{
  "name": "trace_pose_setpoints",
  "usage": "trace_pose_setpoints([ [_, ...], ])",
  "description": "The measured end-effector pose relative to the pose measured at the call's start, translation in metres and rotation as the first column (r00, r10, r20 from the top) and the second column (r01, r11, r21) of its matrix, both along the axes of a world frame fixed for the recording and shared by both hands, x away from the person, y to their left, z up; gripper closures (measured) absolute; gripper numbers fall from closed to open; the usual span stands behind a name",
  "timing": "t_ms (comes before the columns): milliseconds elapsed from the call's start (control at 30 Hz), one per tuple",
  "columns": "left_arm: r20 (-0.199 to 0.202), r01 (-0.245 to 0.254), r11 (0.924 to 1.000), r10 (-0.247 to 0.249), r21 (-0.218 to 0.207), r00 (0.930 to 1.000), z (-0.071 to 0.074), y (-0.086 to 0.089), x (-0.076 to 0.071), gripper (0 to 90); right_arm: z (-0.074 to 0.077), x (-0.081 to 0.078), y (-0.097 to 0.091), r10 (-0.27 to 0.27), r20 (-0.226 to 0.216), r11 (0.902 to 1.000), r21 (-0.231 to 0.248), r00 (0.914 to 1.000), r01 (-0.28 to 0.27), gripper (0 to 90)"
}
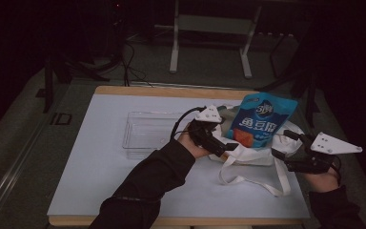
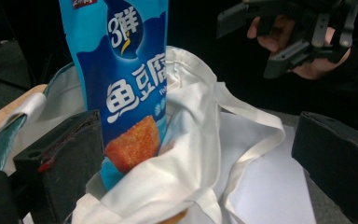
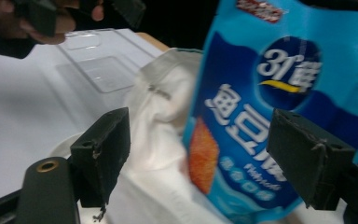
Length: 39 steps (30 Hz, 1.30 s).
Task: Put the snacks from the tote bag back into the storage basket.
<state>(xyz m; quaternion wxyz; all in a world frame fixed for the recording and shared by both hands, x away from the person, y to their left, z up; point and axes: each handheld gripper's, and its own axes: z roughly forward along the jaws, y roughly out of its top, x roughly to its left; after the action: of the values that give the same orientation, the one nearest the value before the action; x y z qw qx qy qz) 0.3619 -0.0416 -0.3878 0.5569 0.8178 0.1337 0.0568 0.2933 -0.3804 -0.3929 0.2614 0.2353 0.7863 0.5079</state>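
Your left gripper and right gripper both stand wide apart, holding nothing. A blue snack pouch stands in the white cloth bag between them on the bench.

Bare white table lies open at left and front; the clear tray, cloth bag and upright snack pouch block the middle and right.

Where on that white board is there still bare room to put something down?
Free: the white board's left strip beside the clear tray, and its near edge below the left sleeve. Crowded: the right side, where the cloth bag, blue snack pouch and both tongs sit.
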Motion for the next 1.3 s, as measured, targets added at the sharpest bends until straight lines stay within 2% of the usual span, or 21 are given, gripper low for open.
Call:
trace_pose_setpoints([
  [133,0.023,-0.027,0.9996,0.028,-0.012,0.9993,0.001,-0.006,0.009,2.8,0.002,0.009,-0.003,-0.02,0.002,0.9998,-0.004,0.9998,0.02,20.5],
  [200,0.021,-0.031,0.9991,0.032,-0.029,0.9993,0.001,-0.008,0.015,8.0,0.003,0.016,-0.006,-0.04,0.0,0.9992,-0.001,0.9992,0.04,20.1],
  [500,0.007,-0.106,0.9944,0.106,0.005,0.9944,-0.005,-0.024,0.038,8.0,0.0,0.035,-0.016,-0.111,-0.012,0.9938,-0.003,0.9937,0.111,20.0],
  [567,0.002,-0.114,0.9934,0.114,0.017,0.9935,-0.007,-0.028,0.043,11.1,0.0,0.039,-0.019,-0.123,-0.013,0.9924,-0.003,0.9923,0.123,19.9],
  [667,-0.038,-0.079,0.9957,0.081,0.047,0.996,-0.011,-0.035,0.051,14.6,-0.001,0.046,-0.023,-0.154,-0.019,0.9881,0.001,0.9879,0.154,20.0],
  [900,-0.036,-0.101,0.9922,0.103,0.074,0.994,-0.018,-0.048,0.061,17.1,-0.009,0.058,-0.028,-0.188,-0.051,0.9821,0.008,0.981,0.188,20.0],
  [967,-0.037,-0.102,0.9916,0.105,0.079,0.9937,-0.02,-0.052,0.064,23.9,-0.012,0.063,-0.029,-0.19,-0.069,0.9813,0.019,0.9793,0.192,20.0],
  [1067,-0.059,-0.089,0.9906,0.096,0.103,0.9936,-0.022,-0.059,0.069,24.6,-0.017,0.068,-0.03,-0.188,-0.093,0.9811,0.029,0.9778,0.191,20.0],
  [1100,-0.064,-0.083,0.9911,0.09,0.104,0.9939,-0.024,-0.061,0.07,28.2,-0.018,0.07,-0.029,-0.19,-0.095,0.9809,0.022,0.9771,0.193,20.0],
  [1133,-0.059,-0.079,0.9915,0.085,0.104,0.9947,-0.025,-0.063,0.07,32.3,-0.02,0.071,-0.029,-0.188,-0.101,0.9814,0.021,0.977,0.191,20.0],
  [1300,-0.047,-0.1,0.9903,0.105,0.097,0.9934,-0.03,-0.07,0.073,40.5,-0.026,0.08,-0.025,-0.168,-0.127,0.9849,0.02,0.9776,0.172,21.9],
])
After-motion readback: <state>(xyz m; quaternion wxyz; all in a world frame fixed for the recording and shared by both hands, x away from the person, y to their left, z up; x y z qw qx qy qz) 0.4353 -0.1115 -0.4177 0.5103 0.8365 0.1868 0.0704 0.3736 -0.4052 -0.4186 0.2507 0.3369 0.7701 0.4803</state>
